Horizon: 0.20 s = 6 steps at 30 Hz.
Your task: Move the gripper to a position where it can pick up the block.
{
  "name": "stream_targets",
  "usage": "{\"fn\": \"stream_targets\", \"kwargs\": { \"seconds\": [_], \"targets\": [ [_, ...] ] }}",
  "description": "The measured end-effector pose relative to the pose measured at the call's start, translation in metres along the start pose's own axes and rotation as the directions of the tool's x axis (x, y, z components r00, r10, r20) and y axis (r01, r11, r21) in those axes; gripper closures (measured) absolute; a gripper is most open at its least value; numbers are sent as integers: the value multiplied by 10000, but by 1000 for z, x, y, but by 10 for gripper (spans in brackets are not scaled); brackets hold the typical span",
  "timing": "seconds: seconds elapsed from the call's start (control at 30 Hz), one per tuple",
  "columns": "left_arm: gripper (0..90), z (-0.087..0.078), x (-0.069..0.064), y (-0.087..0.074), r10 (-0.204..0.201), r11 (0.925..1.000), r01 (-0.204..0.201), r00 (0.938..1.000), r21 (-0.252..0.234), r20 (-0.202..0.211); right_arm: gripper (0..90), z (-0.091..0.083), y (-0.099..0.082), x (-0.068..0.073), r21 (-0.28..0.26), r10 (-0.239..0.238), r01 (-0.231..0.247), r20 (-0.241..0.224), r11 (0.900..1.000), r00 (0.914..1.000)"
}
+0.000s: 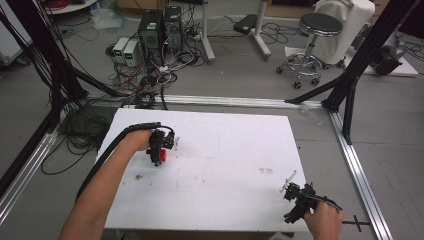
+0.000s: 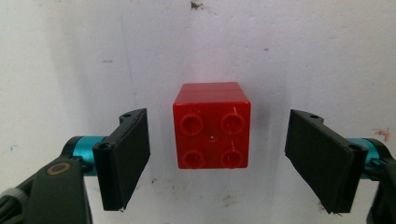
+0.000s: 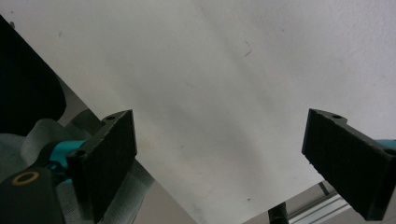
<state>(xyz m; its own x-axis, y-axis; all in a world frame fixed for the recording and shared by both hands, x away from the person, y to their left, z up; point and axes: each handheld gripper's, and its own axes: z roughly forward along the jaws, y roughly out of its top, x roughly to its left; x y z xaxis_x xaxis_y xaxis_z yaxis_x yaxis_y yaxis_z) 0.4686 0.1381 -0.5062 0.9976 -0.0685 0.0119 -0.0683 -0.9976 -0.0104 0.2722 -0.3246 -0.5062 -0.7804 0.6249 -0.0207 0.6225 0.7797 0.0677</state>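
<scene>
A small red plastic building block with four round studs point(image 2: 211, 132) sits on the flat white table top point(image 1: 225, 150), on the left side and a bit toward the far edge. The left gripper point(image 2: 217, 158) hangs right over the block. Its two black jaws are wide apart, one on each side of the block, and they do not touch it. In the high view the block point(image 1: 161, 157) peeks out red under that gripper point(image 1: 159, 150).

The right gripper point(image 1: 295, 192) is well apart from the block, at the near right corner of the table. Its jaws point(image 3: 219, 163) are spread wide too, with bare white table between them.
</scene>
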Motion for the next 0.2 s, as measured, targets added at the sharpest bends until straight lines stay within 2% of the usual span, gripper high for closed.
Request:
{"fn": "stream_targets", "kwargs": {
  "seconds": [0.2],
  "targets": [
    [224,-2,0,-1,-99,9999,99,9999,45,28,95,-1,-1,0,-45,12,-12,-29,10000,10000]
  ]
}}
